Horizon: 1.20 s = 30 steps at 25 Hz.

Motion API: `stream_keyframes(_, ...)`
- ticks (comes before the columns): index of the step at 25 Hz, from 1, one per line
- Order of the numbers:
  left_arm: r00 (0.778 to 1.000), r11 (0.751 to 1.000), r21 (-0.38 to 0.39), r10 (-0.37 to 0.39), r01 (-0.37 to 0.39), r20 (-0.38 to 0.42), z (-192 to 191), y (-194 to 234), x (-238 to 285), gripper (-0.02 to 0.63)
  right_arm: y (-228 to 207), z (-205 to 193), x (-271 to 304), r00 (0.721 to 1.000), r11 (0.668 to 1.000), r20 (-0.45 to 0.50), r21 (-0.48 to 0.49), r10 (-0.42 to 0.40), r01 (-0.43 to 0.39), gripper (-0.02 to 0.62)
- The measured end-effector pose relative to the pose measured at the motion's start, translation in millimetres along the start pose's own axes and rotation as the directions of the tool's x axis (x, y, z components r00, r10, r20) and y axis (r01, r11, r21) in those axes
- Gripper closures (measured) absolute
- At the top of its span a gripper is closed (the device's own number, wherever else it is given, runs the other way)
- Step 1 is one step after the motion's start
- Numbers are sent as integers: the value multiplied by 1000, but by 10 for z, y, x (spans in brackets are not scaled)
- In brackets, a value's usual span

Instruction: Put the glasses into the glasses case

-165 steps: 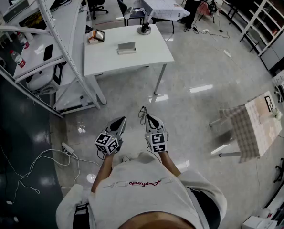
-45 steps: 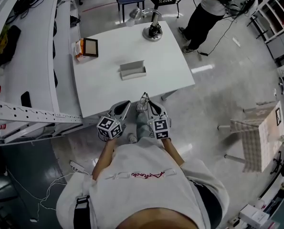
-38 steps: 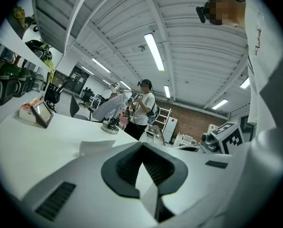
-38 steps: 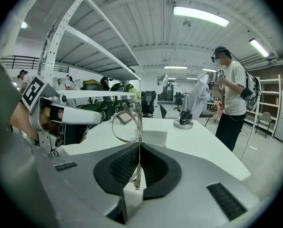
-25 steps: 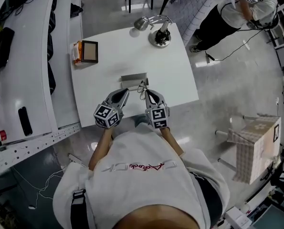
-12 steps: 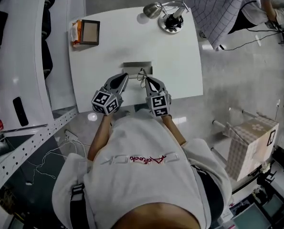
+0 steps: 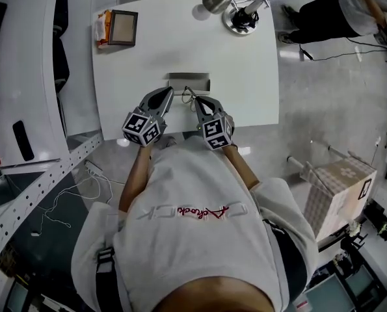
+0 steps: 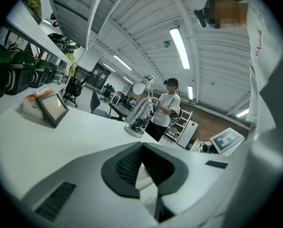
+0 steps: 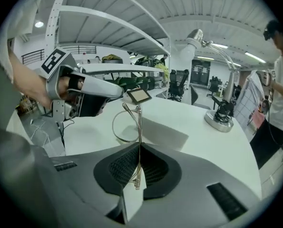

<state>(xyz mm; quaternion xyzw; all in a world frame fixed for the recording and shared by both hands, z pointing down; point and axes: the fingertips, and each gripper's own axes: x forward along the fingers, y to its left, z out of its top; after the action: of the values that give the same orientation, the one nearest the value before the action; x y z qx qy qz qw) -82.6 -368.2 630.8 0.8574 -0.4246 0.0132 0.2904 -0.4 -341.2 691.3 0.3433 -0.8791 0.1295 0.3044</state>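
The grey glasses case (image 7: 188, 82) lies open on the white table (image 7: 245, 77), just beyond both grippers. My right gripper (image 7: 197, 101) is shut on one temple arm of the thin wire-framed glasses (image 7: 187, 95), which stick out ahead of its jaws. In the right gripper view the glasses (image 9: 125, 123) hang from my right gripper (image 9: 140, 147), with the case (image 9: 164, 133) behind them. My left gripper (image 7: 162, 97) is over the table's near edge, left of the case. In the left gripper view my left gripper (image 8: 142, 147) is shut with nothing in it.
A desk lamp (image 7: 237, 10) stands at the table's far right corner. A small framed screen (image 7: 122, 26) sits at the far left corner beside an orange packet. A person (image 7: 339, 8) stands beyond the table on the right. A checked box (image 7: 336, 188) is on the floor at right.
The person has walked up to the table. Both grippers have gone from above the floor to above the table's near edge, and the case is now just ahead of them.
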Motion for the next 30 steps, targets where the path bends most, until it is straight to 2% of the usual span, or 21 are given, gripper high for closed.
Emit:
stream_keyframes(3, 1000, 1000, -4, 15, -15, 13, 24, 21, -41, 581, 12, 15, 89, 998, 989, -55, -147, 23, -31, 578)
stream_keyframes(5, 1000, 1000, -7, 24, -24, 20, 29, 32, -73, 581, 36, 18, 142, 995, 961, -93, -272, 32, -56, 578)
stream_keyframes(7, 999, 999, -10, 32, -32, 28, 36, 52, -103, 581, 79, 0, 191, 990, 906, -136, -414, 34, -88, 578)
stream_keyframes(11, 998, 999, -19, 48, -47, 41, 38, 91, -147, 581, 197, -87, 263, 978, 750, -208, -644, 22, -154, 578)
stream_keyframes(13, 998, 999, -20, 51, -50, 47, 45, 97, -164, 581, 249, -135, 291, 973, 684, -230, -708, 16, -178, 578)
stream_keyframes(15, 997, 998, -23, 53, -52, 54, 55, 97, -183, 581, 273, -152, 313, 970, 650, -243, -736, 9, -191, 578)
stream_keyframes(17, 997, 998, -24, 55, -53, 61, 74, 99, -195, 581, 244, -105, 347, 970, 646, -241, -741, -2, -183, 578)
stream_keyframes(20, 996, 998, -23, 57, -55, 73, 109, 108, -208, 581, 120, 2, 454, 971, 665, -239, -729, -28, -160, 578)
stream_keyframes(23, 995, 998, -23, 61, -60, 81, 121, 118, -234, 581, -11, 98, 586, 968, 670, -248, -726, -45, -154, 578)
stream_keyframes(30, 992, 996, -30, 82, -80, 94, 131, 150, -326, 581, -217, 131, 847, 949, 616, -304, -765, -87, -189, 578)
